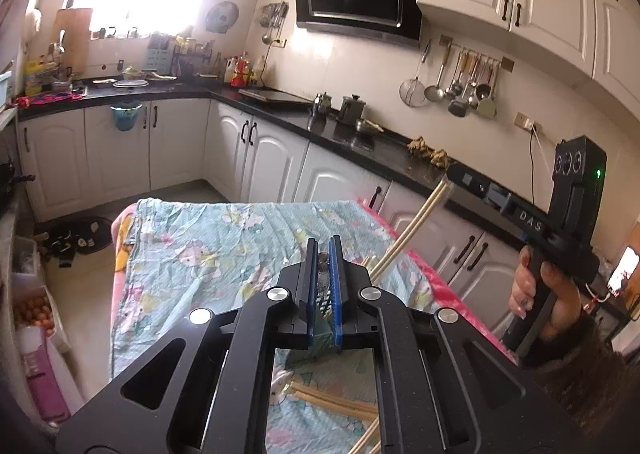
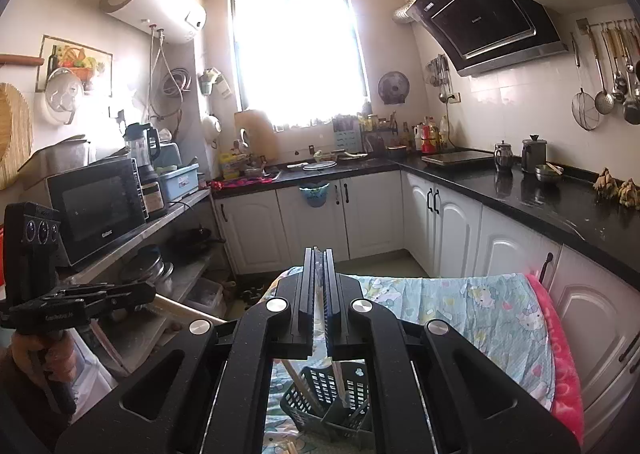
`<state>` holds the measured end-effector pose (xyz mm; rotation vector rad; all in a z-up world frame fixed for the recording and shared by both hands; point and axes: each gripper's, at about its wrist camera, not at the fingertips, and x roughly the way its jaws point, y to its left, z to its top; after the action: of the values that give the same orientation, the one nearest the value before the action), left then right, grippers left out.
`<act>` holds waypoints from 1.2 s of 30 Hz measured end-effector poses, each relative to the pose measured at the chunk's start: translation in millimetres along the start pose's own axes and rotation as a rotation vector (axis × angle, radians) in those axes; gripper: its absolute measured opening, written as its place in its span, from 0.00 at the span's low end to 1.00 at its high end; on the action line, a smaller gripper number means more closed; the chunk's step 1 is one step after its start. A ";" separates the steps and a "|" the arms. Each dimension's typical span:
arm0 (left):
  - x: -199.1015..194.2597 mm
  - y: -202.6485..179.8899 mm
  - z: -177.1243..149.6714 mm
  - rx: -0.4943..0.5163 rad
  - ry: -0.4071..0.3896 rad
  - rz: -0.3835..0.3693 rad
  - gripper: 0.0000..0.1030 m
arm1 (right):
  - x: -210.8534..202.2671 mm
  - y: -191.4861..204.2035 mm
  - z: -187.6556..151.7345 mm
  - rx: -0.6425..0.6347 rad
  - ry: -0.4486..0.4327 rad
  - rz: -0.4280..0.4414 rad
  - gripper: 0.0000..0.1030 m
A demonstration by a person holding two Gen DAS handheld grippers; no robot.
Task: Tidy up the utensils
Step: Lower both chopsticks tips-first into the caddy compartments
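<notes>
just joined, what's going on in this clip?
A person holds a gripper in each hand over a cloth-covered table in a kitchen, sorting chopsticks. The right gripper is shut on a chopstick, above a dark slotted utensil basket. The left gripper is closed on that basket's rim. More chopsticks lie loose on the cloth.

Pale aqua cloth (image 1: 208, 254) with pastel cartoon print, pink blanket edge (image 2: 560, 366) at 3 o'clock. Tan wooden chopsticks (image 1: 408, 234). Dark slotted utensil basket (image 2: 332, 398) at 6 o'clock. Left hand-held gripper (image 1: 324, 274) black, blue pads (image 1: 336, 294). Right hand-held gripper (image 2: 319, 294) black. White cabinets (image 1: 120, 149), black counter (image 2: 560, 197).
</notes>
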<state>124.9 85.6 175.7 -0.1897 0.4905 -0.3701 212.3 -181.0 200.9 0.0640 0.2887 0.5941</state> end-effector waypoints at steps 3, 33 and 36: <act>2.9 0.0 -2.8 0.010 0.017 0.004 0.03 | 3.6 0.0 -1.1 0.002 0.004 -0.004 0.04; 80.1 6.7 -44.8 -0.031 0.176 0.005 0.03 | 55.7 -17.9 -51.3 0.021 0.103 -0.026 0.04; 90.4 5.7 -46.3 -0.038 0.187 -0.002 0.03 | 61.3 -21.1 -58.1 0.026 0.122 -0.032 0.04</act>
<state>177.8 51.4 95.8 -0.1933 0.6816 -0.3827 255.5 -165.5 127.0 0.0478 0.4154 0.5638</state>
